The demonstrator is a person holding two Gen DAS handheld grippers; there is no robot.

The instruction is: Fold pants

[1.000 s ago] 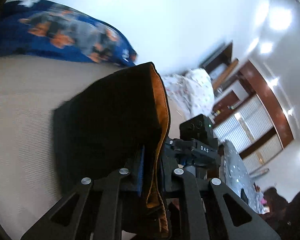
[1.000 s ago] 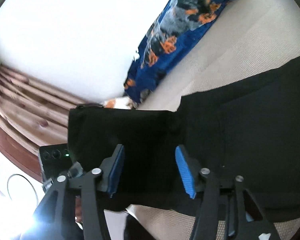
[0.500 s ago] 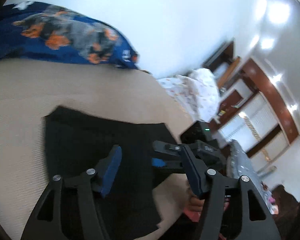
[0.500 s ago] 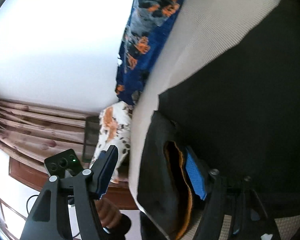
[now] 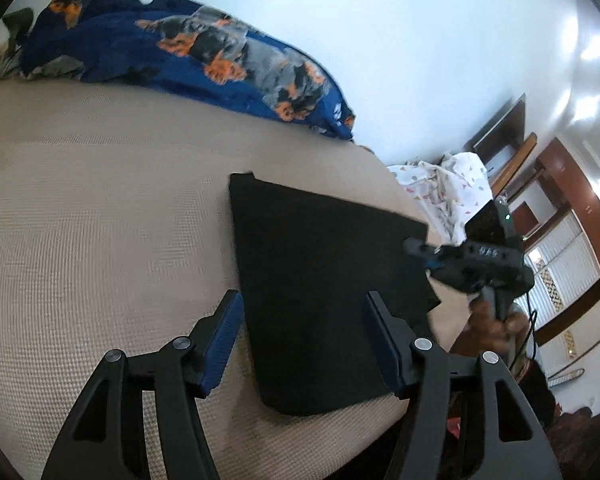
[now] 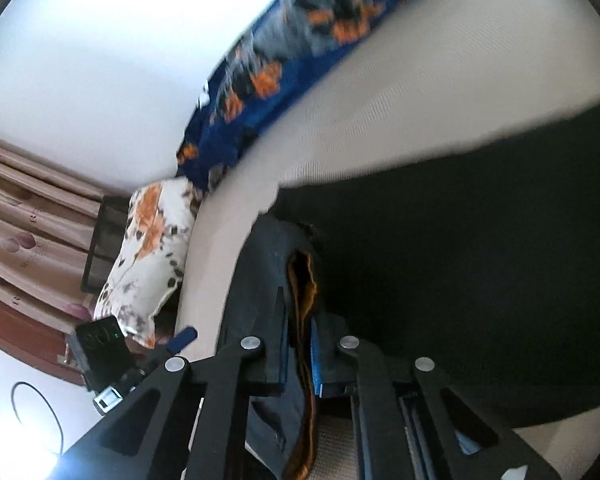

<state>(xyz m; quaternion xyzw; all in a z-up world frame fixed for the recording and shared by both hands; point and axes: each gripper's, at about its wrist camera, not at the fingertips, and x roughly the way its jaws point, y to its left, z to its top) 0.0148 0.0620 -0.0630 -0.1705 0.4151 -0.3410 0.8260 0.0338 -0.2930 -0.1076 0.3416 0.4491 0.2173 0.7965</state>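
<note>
Two grippers work over black pants [image 5: 324,280] lying folded flat on a beige bed [image 5: 100,220]. The left gripper [image 5: 302,334] hovers above the near edge of the pants with its fingers [image 5: 224,330] spread wide apart, holding nothing. The right gripper [image 6: 298,354] has its fingers [image 6: 315,354] pressed together on a raised fold of the pants [image 6: 480,280], where an orange lining [image 6: 304,280] shows. Beyond the pants, a blue dog-print blanket [image 5: 188,56] lies along the far edge of the bed, with a floral pillow [image 6: 148,248] beside it.
</note>
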